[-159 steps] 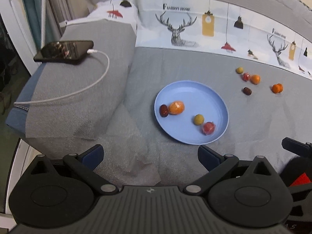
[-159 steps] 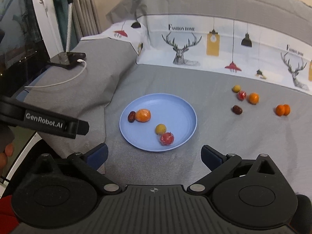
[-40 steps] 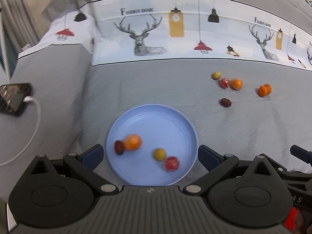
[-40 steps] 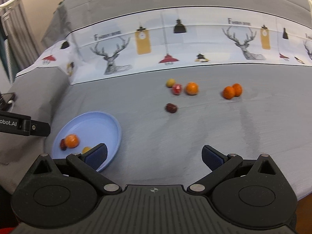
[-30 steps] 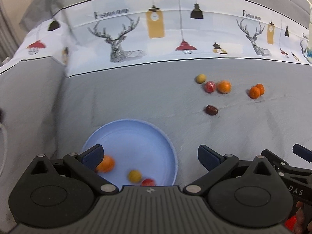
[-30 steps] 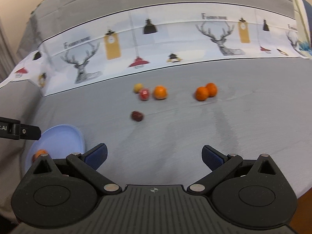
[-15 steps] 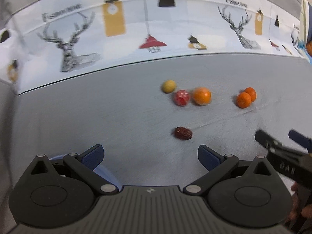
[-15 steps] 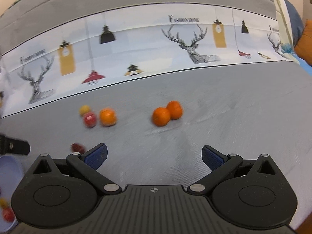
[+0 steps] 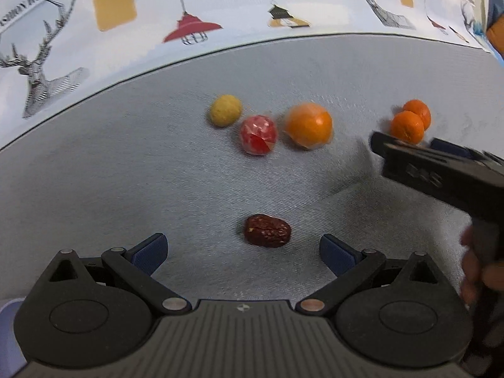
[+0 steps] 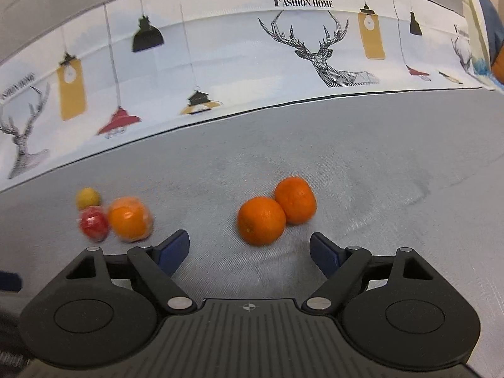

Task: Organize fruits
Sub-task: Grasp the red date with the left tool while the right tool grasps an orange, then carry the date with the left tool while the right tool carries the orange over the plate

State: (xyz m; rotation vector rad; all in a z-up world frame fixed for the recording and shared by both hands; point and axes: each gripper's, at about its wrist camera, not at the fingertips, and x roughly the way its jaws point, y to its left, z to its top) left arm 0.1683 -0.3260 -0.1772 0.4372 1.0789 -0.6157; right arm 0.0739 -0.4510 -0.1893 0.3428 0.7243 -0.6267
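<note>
Two handheld claws hover low over a grey bedspread [image 9: 126, 170] scattered with small fruits.

Seen from the left wrist camera, the left claw [image 9: 242, 249] has its blue-tipped fingers spread wide and holds nothing. A wrinkled dark red date [image 9: 267, 230] lies on the fabric between the fingertips, slightly right of centre, touching neither. Farther away, a short row of three fruits lies left to right: a small yellow fruit [image 9: 226, 110], a red fruit in shiny wrapping [image 9: 258, 135] just beside it, and a wrapped orange [image 9: 309, 124] near that. At the far right, two small mandarins [image 9: 409, 124] sit touching each other, partly hidden behind the body of the right claw, which enters from the right edge with a hand [image 9: 475, 267] gripping its handle.

Seen from the right wrist camera, the right claw [image 10: 249, 249] is also wide open and empty. The two mandarins [image 10: 275, 211] lie just beyond the gap between its fingers, the nearer one a little left of the farther one. The wrapped orange [image 10: 129, 219], red fruit [image 10: 93, 223] and yellow fruit [image 10: 88, 197] cluster to the left, blurred.

A white band printed with deer, lamps and the words "Fashion Home" [image 10: 302, 1] runs across the far side of the bed.
</note>
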